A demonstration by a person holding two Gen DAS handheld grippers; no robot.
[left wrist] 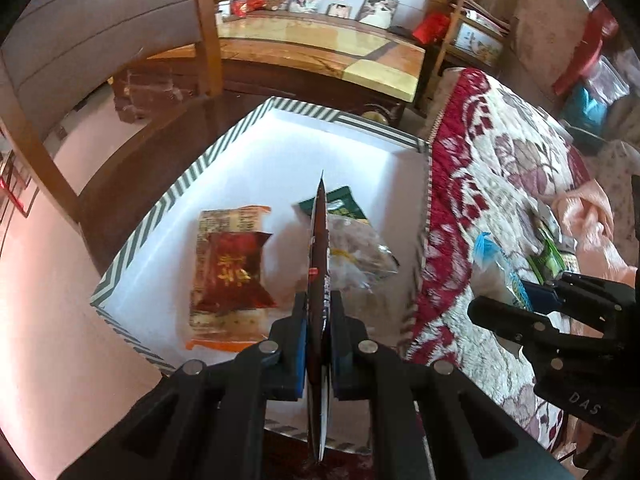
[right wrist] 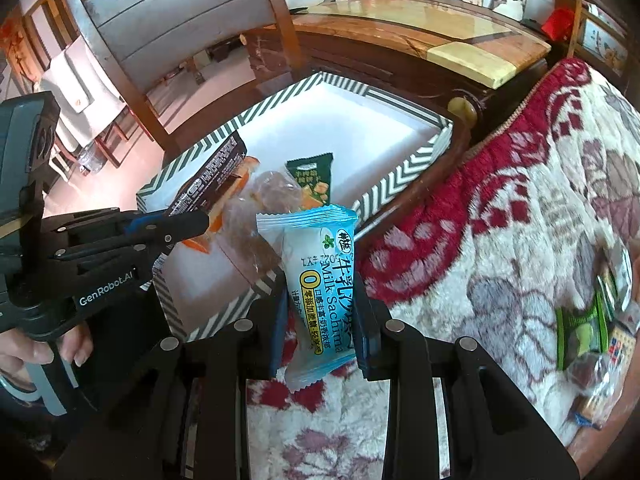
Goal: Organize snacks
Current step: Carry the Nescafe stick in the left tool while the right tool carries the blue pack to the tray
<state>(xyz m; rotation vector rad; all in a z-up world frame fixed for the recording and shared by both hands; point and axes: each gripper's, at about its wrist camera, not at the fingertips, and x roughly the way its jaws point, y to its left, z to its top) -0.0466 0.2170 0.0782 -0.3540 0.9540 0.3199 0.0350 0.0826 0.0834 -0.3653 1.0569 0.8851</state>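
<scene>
Left wrist view: a white box [left wrist: 352, 148] with a green-and-white striped rim sits beside a bed covered by a red-and-cream floral blanket [left wrist: 500, 184]. Beyond the box stand a wooden chair [left wrist: 120, 32] and a sideboard [left wrist: 320, 48] with a glossy yellow-brown top carrying framed photographs and red ornaments. The floor is pale pink.

The left hand-held gripper [left wrist: 319, 308] is clamped on a dark flat snack packet [left wrist: 319, 248], held above the box interior. The packet is seen edge-on, its long axis running straight forward along the fingers, its far tip pointing toward the back wall of the box. Inside the box lie a red-and-orange packet [left wrist: 230, 276], a green packet [left wrist: 344, 208] and a clear wrapped snack [left wrist: 360, 256], the last two touching.

Right wrist view: the right hand-held gripper [right wrist: 321, 296] is clamped on a light blue sachima packet [right wrist: 320, 276], held over the blanket just beside the near corner of the box. Its long axis runs along the fingers, the crimped far end pointing toward the box; the printed face is turned up to the camera. Several more wrapped snacks [right wrist: 588, 332] lie on the blanket at the right edge, well apart from the box.
</scene>
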